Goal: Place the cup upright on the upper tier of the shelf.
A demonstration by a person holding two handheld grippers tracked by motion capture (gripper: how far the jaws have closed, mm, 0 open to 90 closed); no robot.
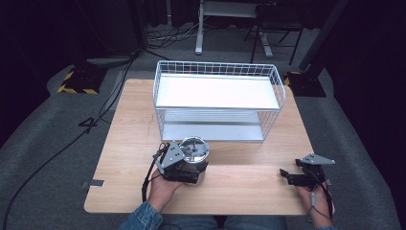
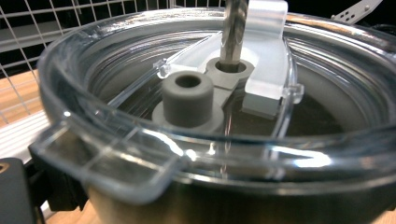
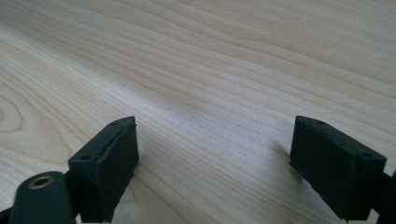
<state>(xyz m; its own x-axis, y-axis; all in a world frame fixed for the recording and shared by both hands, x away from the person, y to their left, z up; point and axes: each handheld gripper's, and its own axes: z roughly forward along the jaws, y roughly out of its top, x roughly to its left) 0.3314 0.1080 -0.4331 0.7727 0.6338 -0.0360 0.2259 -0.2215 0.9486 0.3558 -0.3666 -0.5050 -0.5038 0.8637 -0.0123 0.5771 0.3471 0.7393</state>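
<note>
- Tumbler (image 1: 195, 155) of metal with a clear lid (image 2: 201, 135) stands on the table (image 1: 129, 124), right at your left gripper (image 1: 184, 168), which is pressed against its near side.
- Your left gripper reaches around the lower body of the tumbler, but its jaws are hidden behind the cup in both views, so I cannot tell if they are closed on it or only beside it.
- From the left gripper view, the lid is directly in front of the camera; a grey round plug (image 2: 188, 95) and a metal straw (image 2: 233, 32) rise from it.
- Beyond the tumbler, farther from your left gripper, stands a white wire rack (image 1: 218, 103) with two shelves.
- Your right gripper (image 1: 292, 176) is well apart from the tumbler, to its right, near the table's front edge.
- Its two jaws stand wide apart and hold nothing; between them you see bare wood, and they hang low over the table.
</note>
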